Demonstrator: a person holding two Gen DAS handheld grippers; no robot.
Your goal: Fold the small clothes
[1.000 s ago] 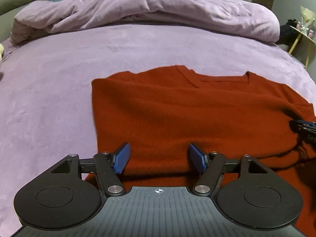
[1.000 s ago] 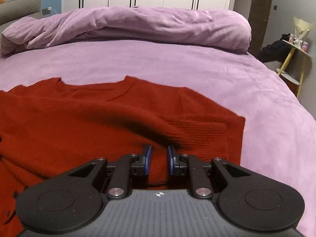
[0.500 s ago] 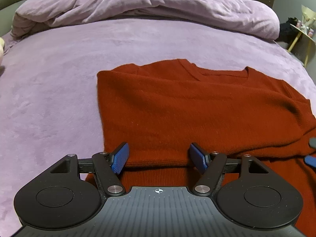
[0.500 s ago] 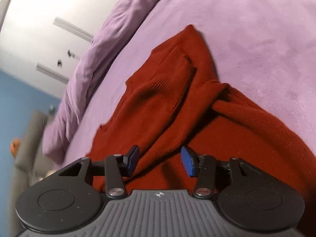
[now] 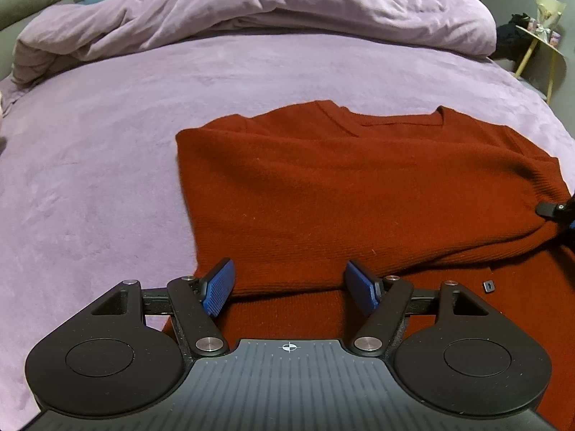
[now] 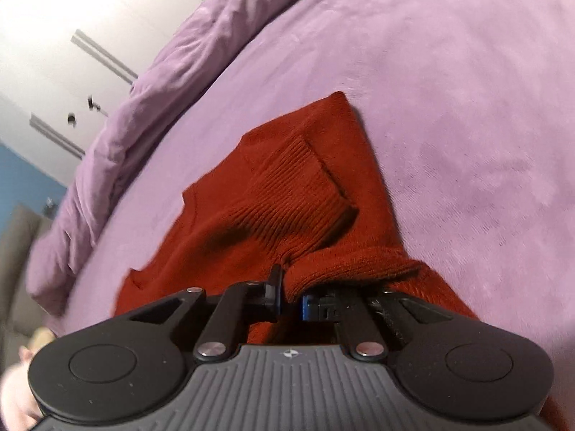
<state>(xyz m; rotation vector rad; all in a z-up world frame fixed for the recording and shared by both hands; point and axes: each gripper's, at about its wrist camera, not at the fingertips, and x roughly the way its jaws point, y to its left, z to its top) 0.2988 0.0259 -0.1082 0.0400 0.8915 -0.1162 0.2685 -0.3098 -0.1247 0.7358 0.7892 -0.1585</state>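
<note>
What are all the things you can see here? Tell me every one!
sweater: one, rust red, lying partly folded on the bed.
bed cover: one, lilac, under the sweater.
duvet: one, lilac, bunched at the far end of the bed.
wardrobe doors: white, behind the bed.
side table: one, pale yellow, far right.
left gripper: one, black with blue pads, open over the sweater's near edge.
right gripper: one, black, just closed on a sweater fold.

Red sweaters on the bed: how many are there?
1. The single red sweater lies on the purple bedspread, partly folded, with the right gripper pinching a fold near its ribbed cuff. Nothing shows whether other clothes lie outside the views.
</note>
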